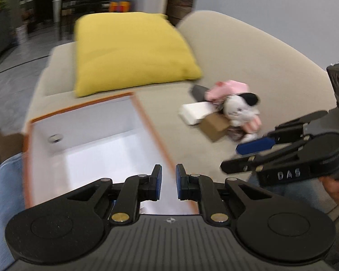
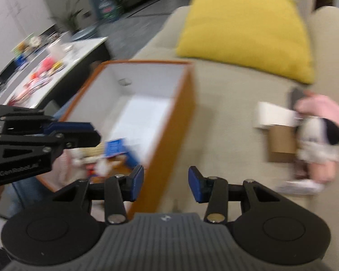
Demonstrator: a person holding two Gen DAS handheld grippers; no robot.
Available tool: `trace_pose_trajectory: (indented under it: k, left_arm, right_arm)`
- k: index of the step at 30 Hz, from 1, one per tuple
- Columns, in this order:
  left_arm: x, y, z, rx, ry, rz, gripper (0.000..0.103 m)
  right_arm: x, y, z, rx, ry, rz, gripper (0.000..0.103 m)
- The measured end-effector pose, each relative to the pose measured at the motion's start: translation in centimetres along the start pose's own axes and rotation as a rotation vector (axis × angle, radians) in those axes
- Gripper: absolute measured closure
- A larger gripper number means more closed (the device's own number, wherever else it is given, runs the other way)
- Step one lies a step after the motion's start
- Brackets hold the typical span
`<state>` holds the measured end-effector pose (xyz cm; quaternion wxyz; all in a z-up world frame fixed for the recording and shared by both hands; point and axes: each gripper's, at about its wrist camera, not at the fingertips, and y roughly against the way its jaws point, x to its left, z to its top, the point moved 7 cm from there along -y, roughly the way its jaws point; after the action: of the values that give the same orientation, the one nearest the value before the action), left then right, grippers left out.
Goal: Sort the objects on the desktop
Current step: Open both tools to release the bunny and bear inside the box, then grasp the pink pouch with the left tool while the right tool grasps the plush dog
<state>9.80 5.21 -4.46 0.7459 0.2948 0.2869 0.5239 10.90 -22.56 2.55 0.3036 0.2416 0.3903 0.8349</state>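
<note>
Orange-rimmed white rectangular cardboard box (image 2: 169, 122) observed on beige fabric; left gripper (image 1: 168, 181) and right gripper (image 2: 166, 184) are released, empty; "GenRobot" lettering noted.

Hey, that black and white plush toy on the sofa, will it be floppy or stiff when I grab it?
Probably floppy: the plush toy looks soft and stuffed, slumped over the brown box. Likely light for its size. Its fuzzy fabric should not slip between the fingers, though the limbs may dangle.
</note>
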Motion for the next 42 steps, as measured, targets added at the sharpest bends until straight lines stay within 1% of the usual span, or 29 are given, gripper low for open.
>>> trace_pose_trajectory:
  k: [4, 6, 8, 10, 12, 18, 19, 21, 25, 27, 28, 30, 32, 34, 35, 37, 39, 42]
  left_arm:
    - [-3.0, -3.3, 1.7, 0.044, -0.067, -0.062, 0.090]
    - [-4.3, -4.7, 2.9, 0.064, -0.104, -0.087, 0.090]
    - [-5.6, -6.0, 4.2, 0.080, -0.130, -0.115, 0.089]
    - [-6.6, -7.1, 5.5, 0.097, -0.150, -0.142, 0.089]
    - [-7.6, -8.6, 6.7, 0.109, -0.169, -0.155, 0.089]
    - [-9.3, -12.7, 9.4, 0.139, -0.207, -0.168, 0.088]
    - [-9.5, -13.4, 9.9, 0.144, -0.208, -0.170, 0.087]
    - [-9.6, -14.5, 11.0, 0.152, -0.210, -0.181, 0.081]
    - [-10.2, -16.7, 13.2, 0.158, -0.229, -0.181, 0.079]
    - [-10.7, -17.8, 14.2, 0.158, -0.259, -0.185, 0.072]
    - [-11.0, -18.4, 14.6, 0.157, -0.275, -0.186, 0.070]
    - [-11.4, -19.7, 15.4, 0.157, -0.306, -0.182, 0.068]
    - [-11.9, -20.9, 16.0, 0.166, -0.343, -0.184, 0.067]
    - [-12.3, -21.7, 16.3, 0.164, -0.384, -0.193, 0.060]
    - [-12.6, -21.9, 16.5, 0.157, -0.411, -0.198, 0.051]
    - [-13.2, -22.4, 16.7, 0.138, -0.480, -0.190, 0.049]
    - [-13.8, -23.0, 16.8, 0.141, -0.539, -0.185, 0.049]
    - [-14.5, -23.9, 16.7, 0.148, -0.585, -0.210, 0.050]
  right_arm:
    - [-6.1, 1.7, -0.8, 0.003, -0.039, -0.125, 0.052]
    - [-9.0, 2.2, -1.1, 0.029, -0.039, -0.200, 0.052]
    - [-11.4, 2.4, -1.0, 0.064, -0.030, -0.254, 0.051]
    - [-13.8, 2.7, -0.8, 0.097, -0.013, -0.287, 0.044]
    - [-15.4, 2.6, -0.1, 0.113, 0.018, -0.299, 0.037]
    - [-18.8, -0.6, 2.1, 0.183, 0.100, -0.292, 0.035]
    - [-19.4, -1.3, 2.3, 0.198, 0.112, -0.292, 0.035]
    - [-20.2, -2.3, 2.6, 0.219, 0.129, -0.275, 0.034]
    - [-20.7, -3.8, 3.2, 0.233, 0.164, -0.226, 0.033]
    - [-20.7, -4.5, 3.3, 0.247, 0.181, -0.220, 0.033]
    - [-20.7, -4.7, 3.4, 0.252, 0.188, -0.217, 0.034]
    - [-20.8, -5.1, 3.5, 0.271, 0.191, -0.206, 0.037]
    - [-21.0, -5.5, 3.7, 0.301, 0.175, -0.190, 0.038]
    - [-21.1, -5.7, 3.9, 0.335, 0.183, -0.179, 0.039]
    - [-21.1, -5.8, 4.0, 0.349, 0.189, -0.173, 0.040]
    - [-21.2, -6.1, 4.1, 0.372, 0.204, -0.165, 0.040]
    - [-21.2, -6.1, 4.1, 0.379, 0.207, -0.155, 0.041]
    - [-21.1, -5.9, 4.0, 0.376, 0.205, -0.151, 0.041]
